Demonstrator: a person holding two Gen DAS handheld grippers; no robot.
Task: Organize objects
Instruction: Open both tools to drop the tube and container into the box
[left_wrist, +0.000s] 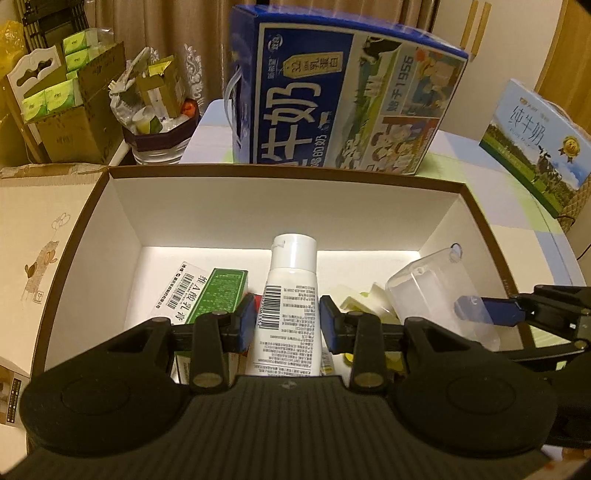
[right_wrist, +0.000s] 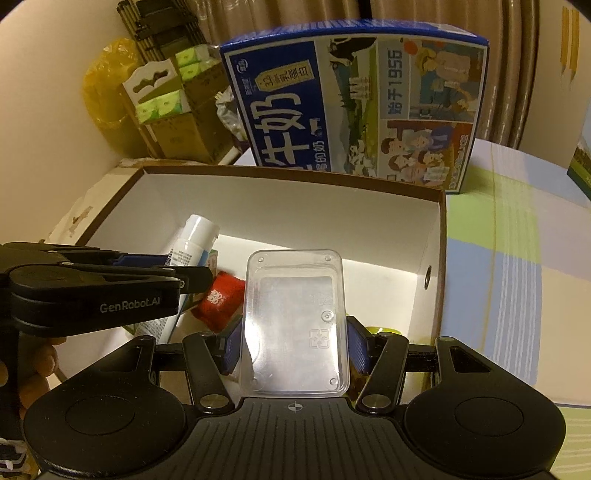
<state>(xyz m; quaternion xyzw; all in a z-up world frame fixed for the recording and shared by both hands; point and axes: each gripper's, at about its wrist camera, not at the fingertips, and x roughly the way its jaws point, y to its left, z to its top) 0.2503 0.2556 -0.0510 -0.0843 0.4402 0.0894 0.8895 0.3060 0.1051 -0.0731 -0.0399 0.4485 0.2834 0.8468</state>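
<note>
An open box with white inner walls and a brown rim lies in front of both grippers. My left gripper is shut on a white tube with a barcode, held cap-forward over the inside of the box. My right gripper is shut on a clear plastic case, also over the box. In the left wrist view the clear case shows at the right. In the right wrist view the tube shows at the left. A green and white carton and a red packet lie in the box.
A large blue milk carton stands right behind the box. A pale blue milk carton stands at the far right on the checked tablecloth. Cardboard boxes of green tissue packs and a full waste bin are at the back left.
</note>
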